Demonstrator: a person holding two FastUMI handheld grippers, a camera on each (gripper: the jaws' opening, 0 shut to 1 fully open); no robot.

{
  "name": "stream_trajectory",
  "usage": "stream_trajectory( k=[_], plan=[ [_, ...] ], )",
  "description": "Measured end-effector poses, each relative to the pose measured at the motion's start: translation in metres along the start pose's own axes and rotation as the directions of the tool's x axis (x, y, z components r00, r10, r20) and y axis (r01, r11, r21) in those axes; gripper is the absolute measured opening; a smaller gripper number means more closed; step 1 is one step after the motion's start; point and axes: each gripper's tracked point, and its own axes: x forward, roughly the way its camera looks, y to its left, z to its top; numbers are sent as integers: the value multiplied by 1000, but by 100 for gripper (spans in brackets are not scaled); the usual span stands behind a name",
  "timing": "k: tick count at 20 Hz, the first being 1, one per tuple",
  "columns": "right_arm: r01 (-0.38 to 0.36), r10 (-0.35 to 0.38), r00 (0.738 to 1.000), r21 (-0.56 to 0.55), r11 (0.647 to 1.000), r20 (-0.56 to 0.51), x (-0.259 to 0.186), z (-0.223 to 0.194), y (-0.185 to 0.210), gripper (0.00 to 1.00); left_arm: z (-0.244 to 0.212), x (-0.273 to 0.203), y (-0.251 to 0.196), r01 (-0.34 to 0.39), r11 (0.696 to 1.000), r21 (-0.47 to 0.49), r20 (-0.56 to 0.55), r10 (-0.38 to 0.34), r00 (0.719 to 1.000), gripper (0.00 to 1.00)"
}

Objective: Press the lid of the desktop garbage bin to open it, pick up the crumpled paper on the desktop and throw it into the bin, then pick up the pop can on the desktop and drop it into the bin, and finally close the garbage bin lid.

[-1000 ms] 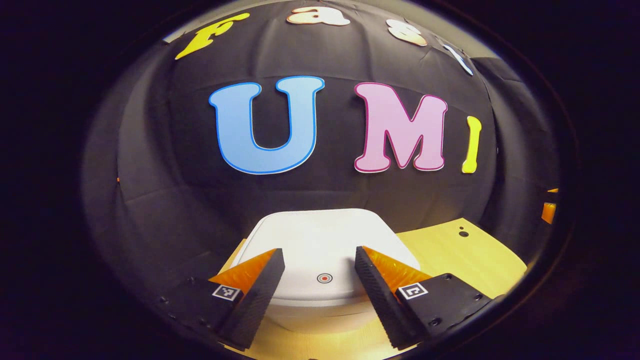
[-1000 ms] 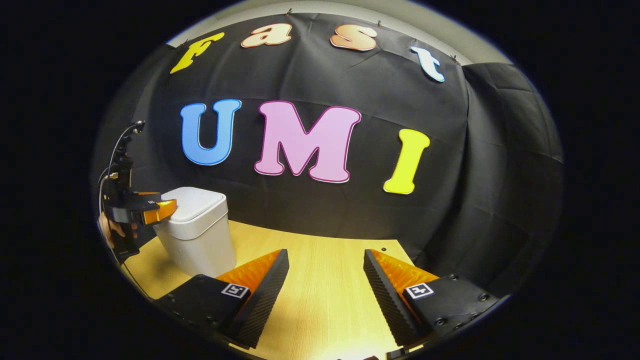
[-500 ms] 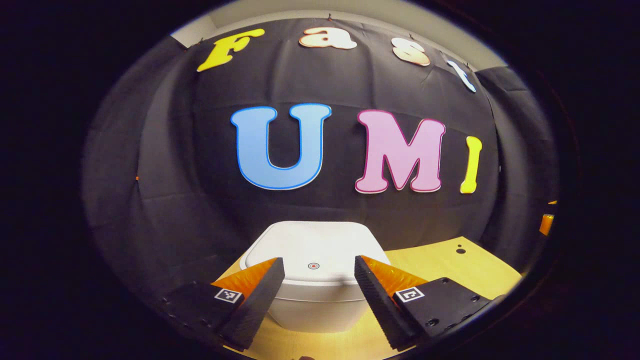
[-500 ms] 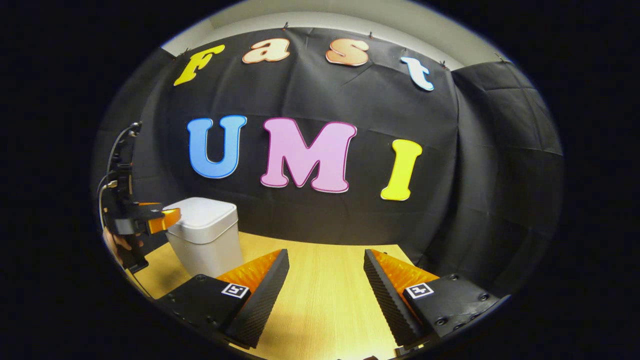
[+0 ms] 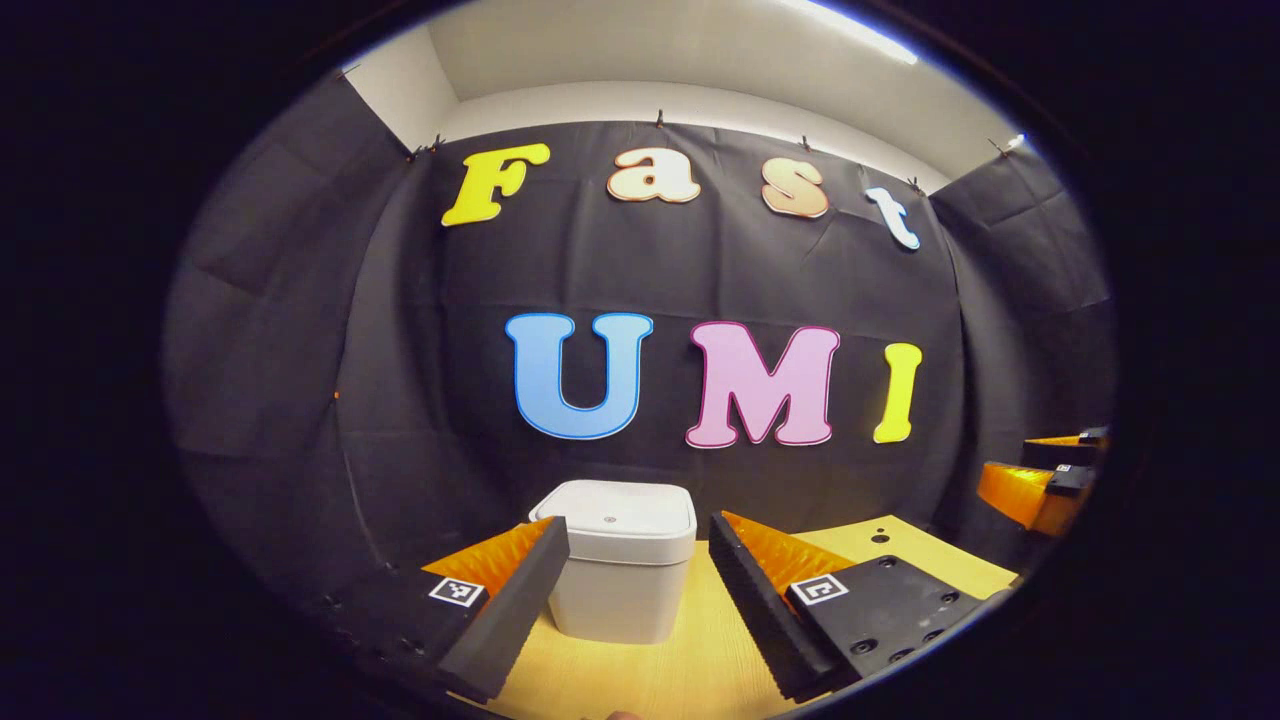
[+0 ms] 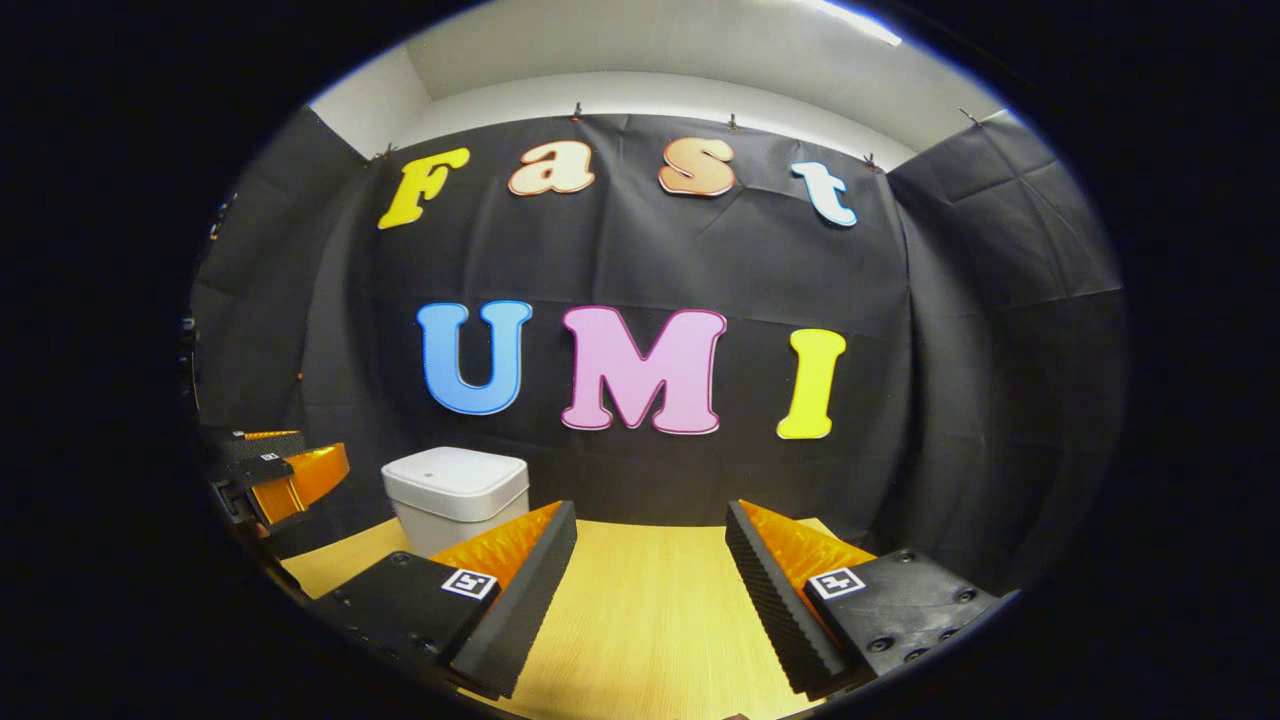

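Both views face back wall; share bin (image 5: 622,575) (image 6: 456,496).

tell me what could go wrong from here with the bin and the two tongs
1. The bin has its lid down, and both the left tongs and right tongs hang open and apart from it. If the paper and can are not yet inside, the lid needs another press.
2. The bin stands near the back edge of the table; a hard or off-centre press might tip or slide it.
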Motion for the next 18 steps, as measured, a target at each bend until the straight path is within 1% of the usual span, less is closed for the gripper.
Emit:
stream_trajectory(
  k=[2, 3, 6, 7, 8, 10, 15, 18],
  plan=[
    [-21, 21, 1000, -25, 999, -6, -8, -3, 7, 96, 5, -13, 3, -20, 1000, -13, 18, 20, 1000, 95],
    [-41, 41, 999, -18, 999, -9, -10, -4, 12, 96, 6, -18, 1, -18, 999, -26, 27, 19, 999, 95],
    [-71, 71, 997, -14, 997, 1, -13, 1, 24, 96, 1, -16, -3, -19, 999, -31, 23, 20, 1000, 95],
    [-72, 72, 997, -19, 997, 4, -12, 2, 25, 87, 0, -14, -4, -17, 999, -27, 19, 18, 1000, 95],
    [-76, 76, 997, -18, 997, 10, -12, 3, 26, 96, 1, -12, -6, -11, 1000, -20, 18, 12, 1000, 95],
    [-75, 75, 997, -2, 997, 14, -10, 6, 27, 96, 8, -12, -8, -1, 1000, -7, 34, 1, 999, 95],
    [-73, 73, 997, -11, 997, 9, -11, 3, 27, 96, 25, -14, -6, -5, 1000, 23, 91, 2, 996, 95],
    [-66, 66, 998, -10, 998, 18, -10, 7, 24, 96, 31, -15, -10, 9, 999, 35, 109, -13, 994, 95]
  ],
)
